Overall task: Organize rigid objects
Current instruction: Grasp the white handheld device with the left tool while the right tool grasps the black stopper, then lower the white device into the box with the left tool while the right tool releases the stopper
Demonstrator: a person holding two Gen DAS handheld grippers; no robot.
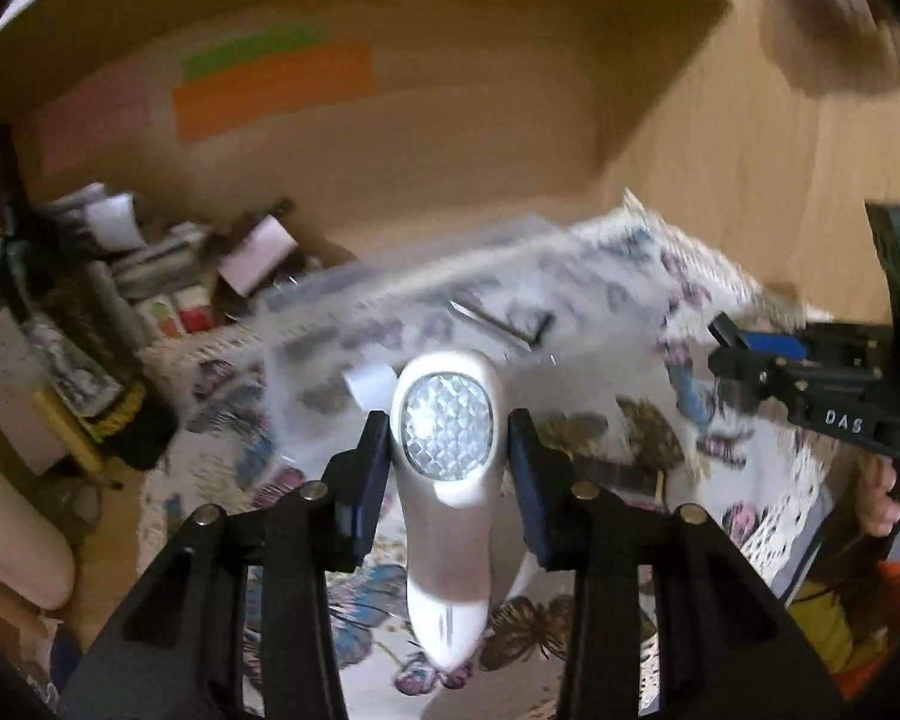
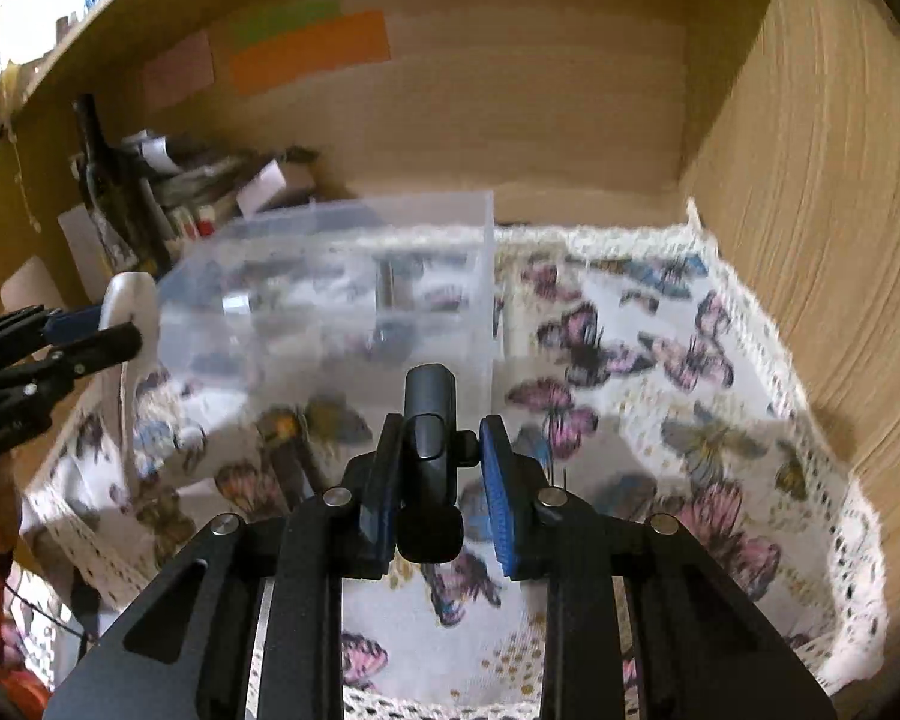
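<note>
My left gripper [image 1: 448, 432] is shut on a white and silver flashlight [image 1: 448, 462], its faceted lens facing the camera, held above the butterfly cloth. It also shows at the left edge of the right wrist view [image 2: 123, 324]. My right gripper [image 2: 441, 456] is shut on a dark grey handheld device [image 2: 429, 438], held in front of a clear plastic bin [image 2: 342, 294] that holds several small dark items. The bin is blurred in the left wrist view [image 1: 402, 312]. The right gripper appears at the right of the left wrist view [image 1: 726, 342].
A butterfly-patterned cloth [image 2: 660, 396] with lace edge covers the wooden shelf floor. Wooden walls [image 2: 810, 180] stand behind and to the right. Orange, green and pink notes [image 2: 306, 48] stick on the back wall. A cluttered pile of boxes and papers [image 1: 120, 264] sits at the left.
</note>
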